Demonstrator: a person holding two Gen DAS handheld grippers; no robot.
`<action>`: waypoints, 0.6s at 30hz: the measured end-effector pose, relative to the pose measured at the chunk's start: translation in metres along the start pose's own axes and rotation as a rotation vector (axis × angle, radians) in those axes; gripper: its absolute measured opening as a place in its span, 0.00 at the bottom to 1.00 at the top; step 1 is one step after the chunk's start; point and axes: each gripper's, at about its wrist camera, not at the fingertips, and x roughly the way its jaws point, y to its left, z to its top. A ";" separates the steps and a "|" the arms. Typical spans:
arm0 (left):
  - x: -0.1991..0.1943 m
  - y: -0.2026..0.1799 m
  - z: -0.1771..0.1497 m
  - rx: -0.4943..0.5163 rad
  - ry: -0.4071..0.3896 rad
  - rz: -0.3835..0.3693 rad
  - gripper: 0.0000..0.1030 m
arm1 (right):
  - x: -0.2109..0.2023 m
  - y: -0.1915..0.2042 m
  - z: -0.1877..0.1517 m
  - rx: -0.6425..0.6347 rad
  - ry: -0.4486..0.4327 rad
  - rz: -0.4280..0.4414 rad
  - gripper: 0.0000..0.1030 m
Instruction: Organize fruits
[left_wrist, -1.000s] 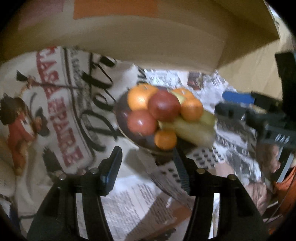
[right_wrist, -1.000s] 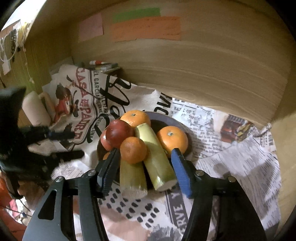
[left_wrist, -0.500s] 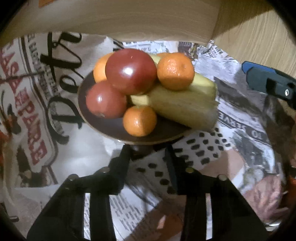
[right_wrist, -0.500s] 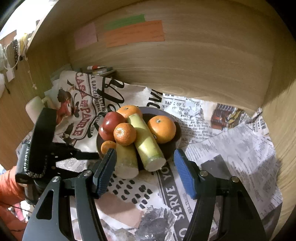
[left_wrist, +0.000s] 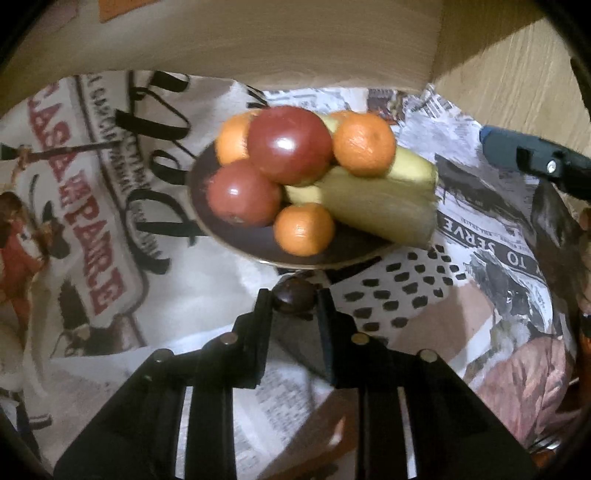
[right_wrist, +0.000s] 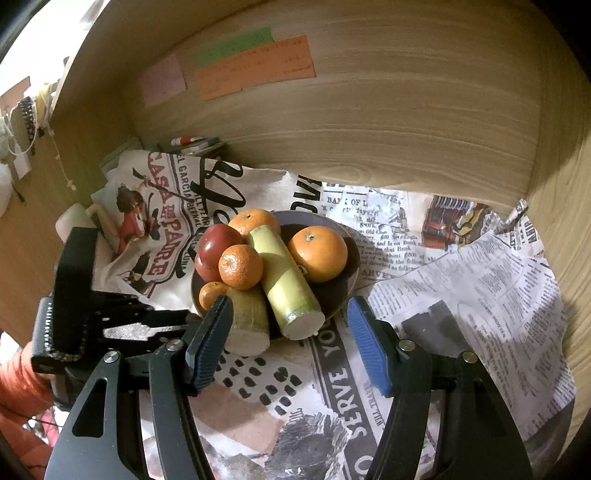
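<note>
A dark plate (left_wrist: 240, 240) holds two red apples (left_wrist: 290, 142), several oranges (left_wrist: 364, 144) and two pale green cane pieces (left_wrist: 384, 206). My left gripper (left_wrist: 294, 301) is shut on a small dark brown round fruit (left_wrist: 294, 295), just in front of the plate's near rim. In the right wrist view the plate (right_wrist: 351, 258) sits ahead, with the cane pieces (right_wrist: 284, 280) and an orange (right_wrist: 317, 253) on it. My right gripper (right_wrist: 291, 339) is open and empty just before the plate. The left gripper's body (right_wrist: 85, 314) shows at the left there.
Printed newspaper and a cloth (right_wrist: 480, 295) cover the shelf floor. Wooden walls stand behind (right_wrist: 369, 129) and to the right. Sticky notes (right_wrist: 255, 66) hang on the back wall. Pens or markers (right_wrist: 195, 142) lie at the back left.
My left gripper has closed on the small dark fruit in front of the plate. My right gripper has drawn back a little from the plate and stays open.
</note>
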 end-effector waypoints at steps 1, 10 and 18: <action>-0.006 0.005 0.001 -0.013 -0.011 0.003 0.23 | 0.000 0.000 0.000 0.001 0.000 0.001 0.60; -0.010 0.022 0.026 -0.058 -0.079 0.003 0.25 | -0.001 0.002 0.000 -0.001 0.003 -0.007 0.60; -0.014 0.029 0.027 -0.094 -0.123 -0.006 0.54 | -0.010 0.007 0.001 -0.019 -0.010 -0.025 0.60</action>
